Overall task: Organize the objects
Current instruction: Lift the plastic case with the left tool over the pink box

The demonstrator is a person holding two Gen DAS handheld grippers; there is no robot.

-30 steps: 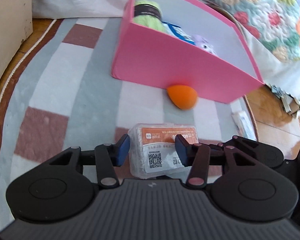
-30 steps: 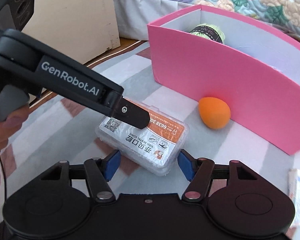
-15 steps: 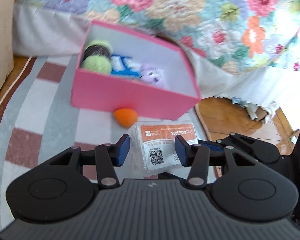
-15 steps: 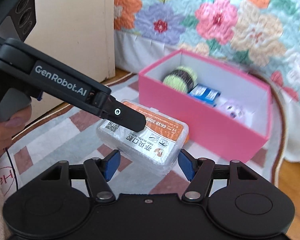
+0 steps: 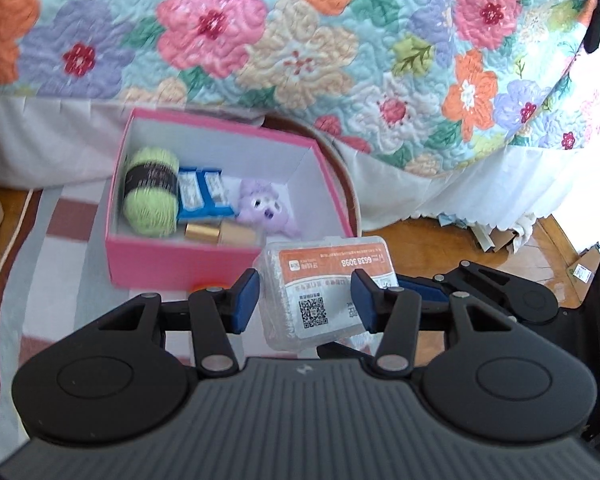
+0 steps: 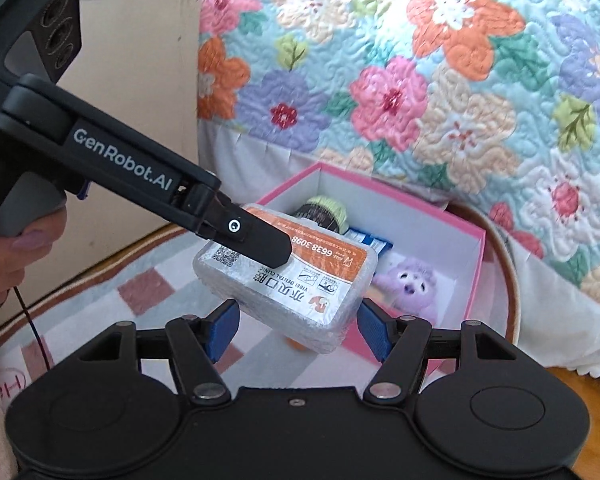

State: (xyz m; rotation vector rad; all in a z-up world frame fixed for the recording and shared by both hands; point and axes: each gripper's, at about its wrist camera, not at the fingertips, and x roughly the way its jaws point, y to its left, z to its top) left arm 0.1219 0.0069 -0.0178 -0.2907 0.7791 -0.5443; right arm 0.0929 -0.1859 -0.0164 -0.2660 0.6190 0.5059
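A: Grippers first: what has the left gripper [image 5: 304,300] got?

B: It is clamped on a clear plastic case [image 5: 324,296] with an orange and white label. Its own camera shows the case wedged between the blue pads. The right wrist view shows one black finger lying flat across the label, with the case tilted and up in the air.

A: And the right gripper [image 6: 298,328]?

B: Its jaws are spread wide. The case hangs just ahead of them and touches neither pad (as far as that view shows). From the left wrist it appears only as a black linkage low on the right.

A: What lies beyond the case?

B: A pink box [image 5: 180,264] stands on a striped rug [image 5: 72,240], and the case is on its near side, above the floor. Inside are green yarn [image 5: 152,196], a blue packet [image 5: 202,196] and a purple plush [image 5: 264,208].

A: Do both views show all that?

B: No. Only the left wrist view shows two gold tubes [image 5: 216,234] against the near wall. Only the right wrist view shows the hand [image 6: 4,256] on the left gripper's handle. A floral quilt [image 5: 300,40] hangs behind the box.
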